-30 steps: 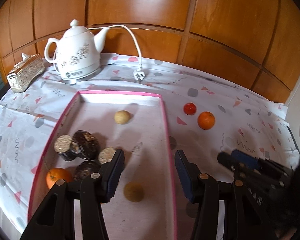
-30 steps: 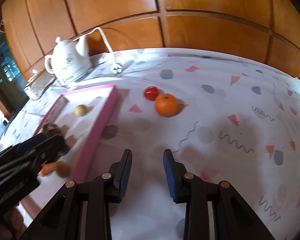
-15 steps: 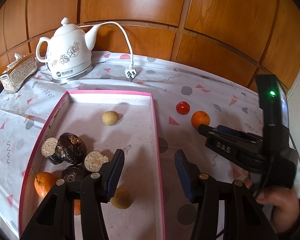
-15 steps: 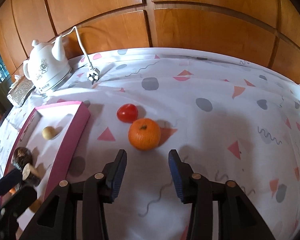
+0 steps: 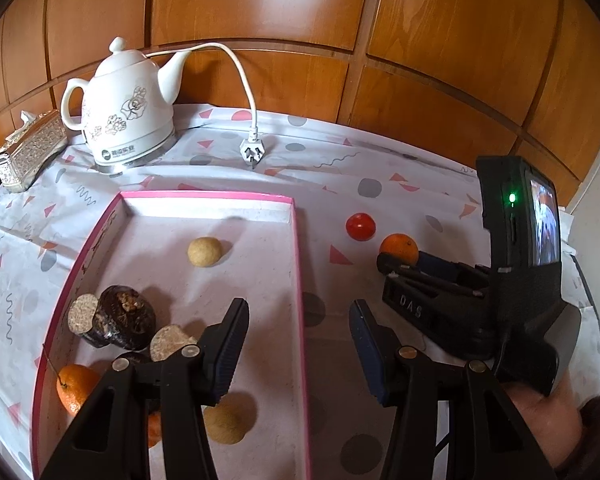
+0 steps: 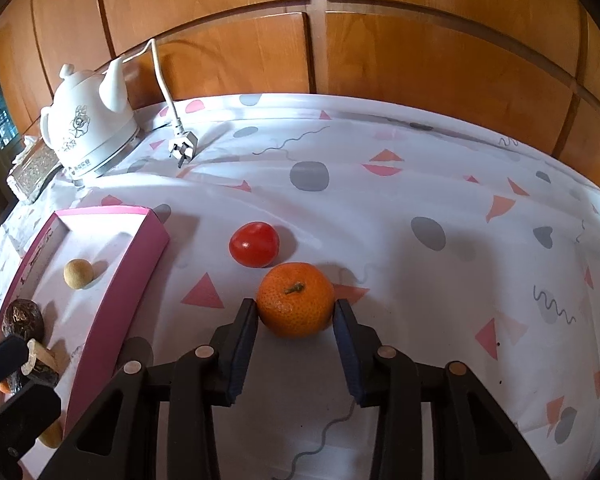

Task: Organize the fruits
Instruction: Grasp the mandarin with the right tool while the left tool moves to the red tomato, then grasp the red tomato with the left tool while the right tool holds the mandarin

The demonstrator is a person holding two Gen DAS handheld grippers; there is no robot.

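Observation:
An orange tangerine (image 6: 296, 305) lies on the patterned tablecloth, with a red tomato (image 6: 254, 244) just behind it. My right gripper (image 6: 295, 312) is open, its tips on either side of the tangerine. Seen from the left wrist view, the right gripper (image 5: 400, 264) reaches the tangerine (image 5: 399, 247) beside the tomato (image 5: 360, 226). My left gripper (image 5: 298, 344) is open and empty, hovering over the right rim of the pink tray (image 5: 300, 264). The tray holds a tan round fruit (image 5: 204, 251), dark passion fruits (image 5: 120, 316), an orange (image 5: 76, 388) and another tan fruit (image 5: 230, 420).
A white electric kettle (image 5: 126, 116) stands at the back left, its cord and plug (image 5: 253, 152) lying on the cloth. A silver tissue box (image 5: 28, 152) sits at the far left. A wooden panelled wall runs behind the table.
My right gripper has moved forward and opened wider, so its tips now flank the tangerine. The left gripper has drawn back slightly and stays open.

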